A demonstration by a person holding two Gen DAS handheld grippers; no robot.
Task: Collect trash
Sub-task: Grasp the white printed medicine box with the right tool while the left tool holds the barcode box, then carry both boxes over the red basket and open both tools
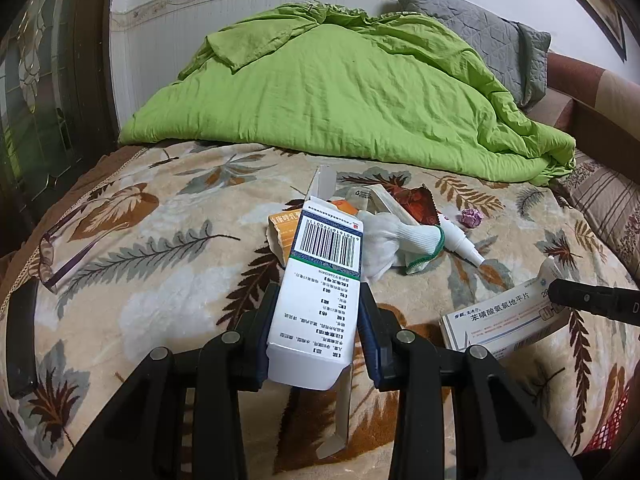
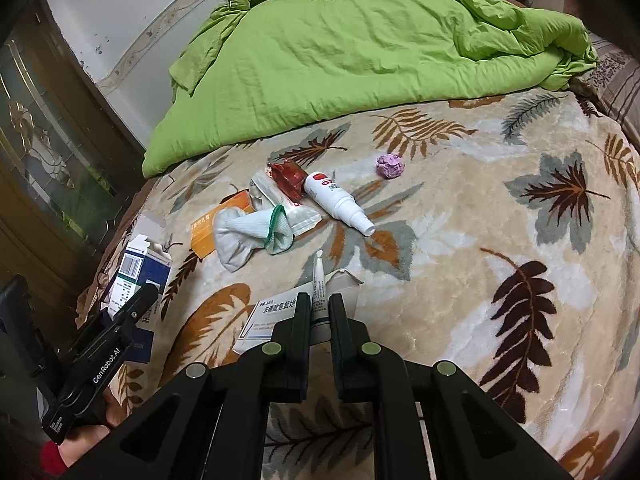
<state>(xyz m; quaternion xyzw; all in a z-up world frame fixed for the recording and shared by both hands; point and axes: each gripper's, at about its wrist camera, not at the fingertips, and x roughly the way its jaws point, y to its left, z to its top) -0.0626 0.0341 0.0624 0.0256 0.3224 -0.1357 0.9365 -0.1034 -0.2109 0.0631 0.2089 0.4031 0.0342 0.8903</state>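
two grips full: left gripper [image 1: 320, 312] pinching barcode carton [image 1: 316, 284], long axis running forward along fingers; right gripper [image 2: 320, 312] pressed on thin white tube [image 2: 320, 292], above flat pill box [image 2: 276, 316]. rest of trash mid-bed ahead: spray bottle [image 2: 336, 200] nearer right gripper.

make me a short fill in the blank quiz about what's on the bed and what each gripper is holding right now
1. The left gripper is clamped on an opened box with a ____ printed on its side.
2. The right gripper pinches a thin white ____.
3. The crumpled purple paper ball lies on the leaf-patterned blanket, below the bunched ____ duvet.
4. The white spray bottle lies on its ____.

Missing words: barcode; tube; green; side
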